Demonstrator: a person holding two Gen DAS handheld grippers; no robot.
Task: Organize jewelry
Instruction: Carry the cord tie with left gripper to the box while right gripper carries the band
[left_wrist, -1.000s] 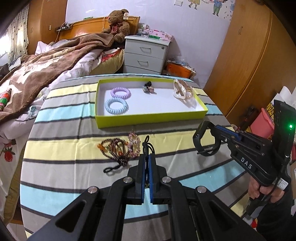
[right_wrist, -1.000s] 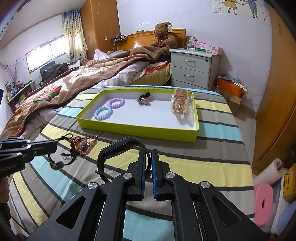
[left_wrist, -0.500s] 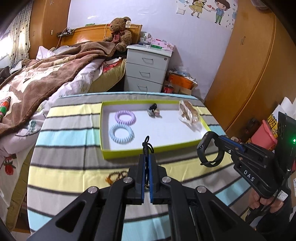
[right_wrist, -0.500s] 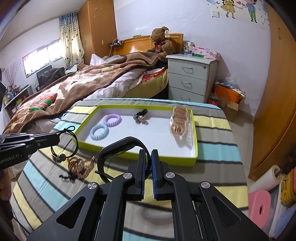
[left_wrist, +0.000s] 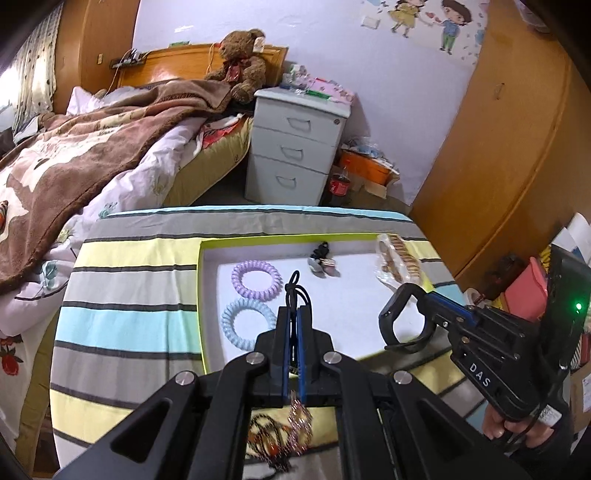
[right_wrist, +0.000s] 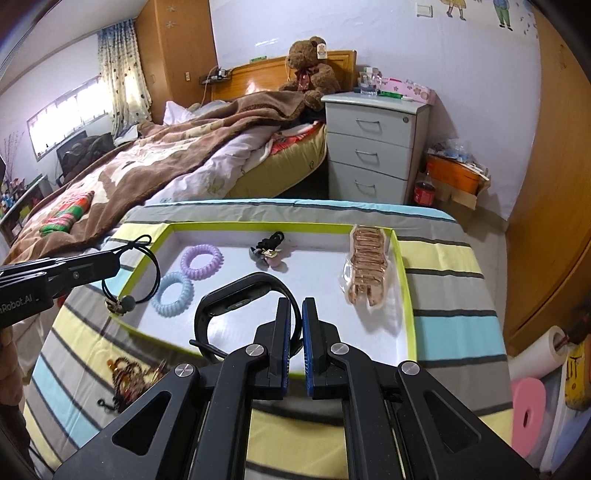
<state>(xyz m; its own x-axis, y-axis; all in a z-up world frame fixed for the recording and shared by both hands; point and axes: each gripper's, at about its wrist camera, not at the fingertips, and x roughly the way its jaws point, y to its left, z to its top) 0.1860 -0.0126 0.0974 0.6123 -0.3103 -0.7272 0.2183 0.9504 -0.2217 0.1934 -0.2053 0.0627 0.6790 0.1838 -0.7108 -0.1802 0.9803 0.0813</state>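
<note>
My left gripper (left_wrist: 294, 310) is shut on a black cord hair tie (left_wrist: 295, 286) with a small charm (right_wrist: 125, 302), held above the near left part of the green-rimmed white tray (right_wrist: 404, 280). My right gripper (right_wrist: 295, 306) is shut on a black wristband (right_wrist: 240, 299), held over the tray's near edge. In the tray lie a purple coil tie (left_wrist: 255, 278), a blue coil tie (left_wrist: 245, 323), a small black clip (left_wrist: 321, 258) and a tan hair claw (right_wrist: 367, 269). A pile of beaded bracelets (right_wrist: 129, 373) lies on the striped cloth before the tray.
The tray sits on a striped table cloth (left_wrist: 129, 321). A bed with a brown blanket (left_wrist: 74, 162) stands to the left, a grey nightstand (left_wrist: 295, 147) behind, and wooden wardrobes (left_wrist: 498, 155) to the right.
Both grippers have risen and moved forward toward the tray, each carrying its item. The bracelet pile has dropped behind, under the left gripper.
</note>
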